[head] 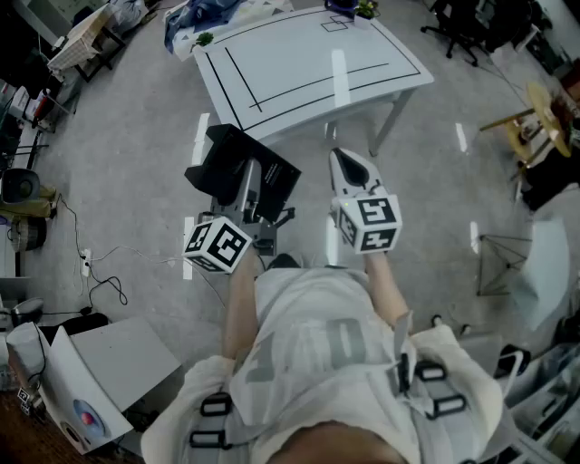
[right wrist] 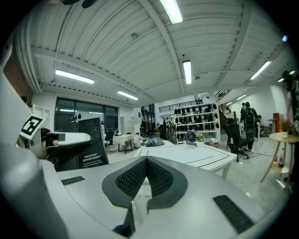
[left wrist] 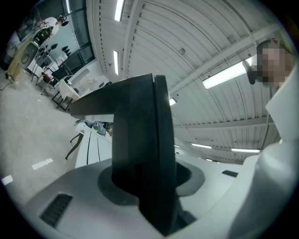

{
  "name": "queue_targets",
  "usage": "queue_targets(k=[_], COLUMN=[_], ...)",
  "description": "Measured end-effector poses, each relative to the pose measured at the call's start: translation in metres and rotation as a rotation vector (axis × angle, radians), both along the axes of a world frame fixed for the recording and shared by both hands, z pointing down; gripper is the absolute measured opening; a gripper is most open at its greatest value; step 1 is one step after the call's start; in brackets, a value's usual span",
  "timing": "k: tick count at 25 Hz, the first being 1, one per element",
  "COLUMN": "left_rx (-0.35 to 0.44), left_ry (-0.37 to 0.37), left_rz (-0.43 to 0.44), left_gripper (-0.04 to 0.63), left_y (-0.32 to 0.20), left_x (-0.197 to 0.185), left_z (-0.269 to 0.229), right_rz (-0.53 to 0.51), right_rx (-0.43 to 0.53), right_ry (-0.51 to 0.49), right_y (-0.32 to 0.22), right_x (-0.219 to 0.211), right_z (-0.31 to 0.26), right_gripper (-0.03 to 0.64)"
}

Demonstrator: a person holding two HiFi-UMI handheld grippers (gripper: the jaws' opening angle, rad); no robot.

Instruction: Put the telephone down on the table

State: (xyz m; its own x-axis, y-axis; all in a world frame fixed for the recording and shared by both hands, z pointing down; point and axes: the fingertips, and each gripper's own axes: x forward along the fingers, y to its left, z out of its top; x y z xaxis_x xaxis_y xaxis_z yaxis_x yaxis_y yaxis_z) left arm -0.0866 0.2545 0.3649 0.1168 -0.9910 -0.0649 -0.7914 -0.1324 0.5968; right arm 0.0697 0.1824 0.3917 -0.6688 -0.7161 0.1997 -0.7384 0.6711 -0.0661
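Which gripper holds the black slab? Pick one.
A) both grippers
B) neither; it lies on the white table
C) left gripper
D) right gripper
C: the left gripper is shut on the black slab, while the right gripper has its jaws together with nothing between them.

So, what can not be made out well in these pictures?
- Left gripper view: the held black panel hides most of the table behind it.
- Right gripper view: the panel's white print is too small to read.
- Head view: small things at the table's far edge are cut off.
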Motion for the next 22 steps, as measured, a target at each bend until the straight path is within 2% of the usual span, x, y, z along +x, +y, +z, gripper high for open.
queue_targets(k=[5,11,15,19,22], left_rx=[-0.007,-0.01,-0.02,-0.034,-0.023], left_ry=[-0.02,0.0,0.005,0.014,0.023], left_rz=[0.003,0.011,0.015,0.017,0.016], left_gripper=[0.163,0.163,0.163,0.163,0.163], left_y=[0.006,0.002,-0.003,-0.006,-0.006], left_x=[0.009,0.022,0.026,0.032,0.033], left_z=[0.004,0.008,0.013,0.015,0.013], right_rz=[-0.013,-0.014,-0.059,-0.075,-0.036], right_rx=[-0.005,-0.018,-0.023,0.019,0.059], right_ry=[0.009,-0.001,-0.031,0.029,0.043], right_y=[0.009,0.007,0.01,0.009,0.006], right_x=[0.008,0.019,0.021,0.023,0.023], right_z=[0.002,0.009,0.011,0.016,0.012], right_gripper=[0.008,0.008,0.008,0.008,0.008])
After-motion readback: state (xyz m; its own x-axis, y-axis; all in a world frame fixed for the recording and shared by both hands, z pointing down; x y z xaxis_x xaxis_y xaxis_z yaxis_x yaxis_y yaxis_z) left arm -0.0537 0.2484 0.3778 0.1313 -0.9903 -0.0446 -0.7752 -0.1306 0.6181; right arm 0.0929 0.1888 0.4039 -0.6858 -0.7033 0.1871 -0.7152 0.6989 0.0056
